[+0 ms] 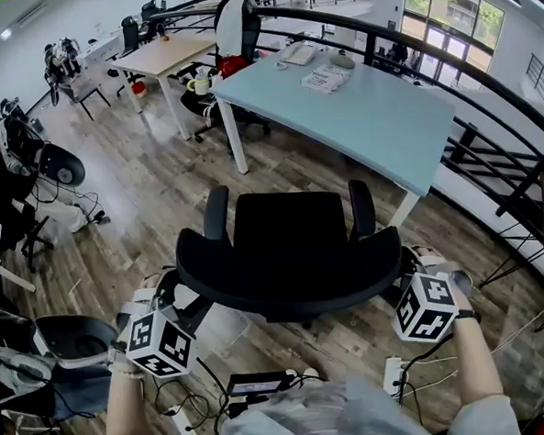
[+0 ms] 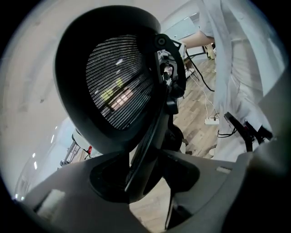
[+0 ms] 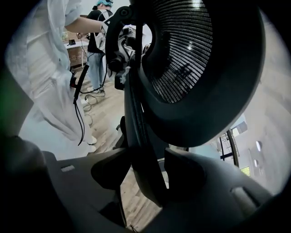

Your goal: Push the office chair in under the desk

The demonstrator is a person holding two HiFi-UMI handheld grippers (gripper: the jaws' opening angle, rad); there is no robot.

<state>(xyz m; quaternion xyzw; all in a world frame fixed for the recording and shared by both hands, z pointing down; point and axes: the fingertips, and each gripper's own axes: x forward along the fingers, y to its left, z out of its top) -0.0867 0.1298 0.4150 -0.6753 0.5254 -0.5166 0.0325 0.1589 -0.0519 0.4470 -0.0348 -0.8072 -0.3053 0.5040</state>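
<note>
A black office chair stands on the wood floor with its seat toward the light blue desk, a short way from the desk's near edge. Its curved backrest is nearest me. My left gripper sits at the backrest's left end and my right gripper at its right end. In the left gripper view the mesh backrest runs down into the left gripper, whose jaws close on its rim. In the right gripper view the right gripper likewise clamps the backrest rim.
Papers lie on the desk. A black railing curves along the right. A wooden table and another chair stand behind. Power strips and cables lie at my feet. Black chairs crowd the left.
</note>
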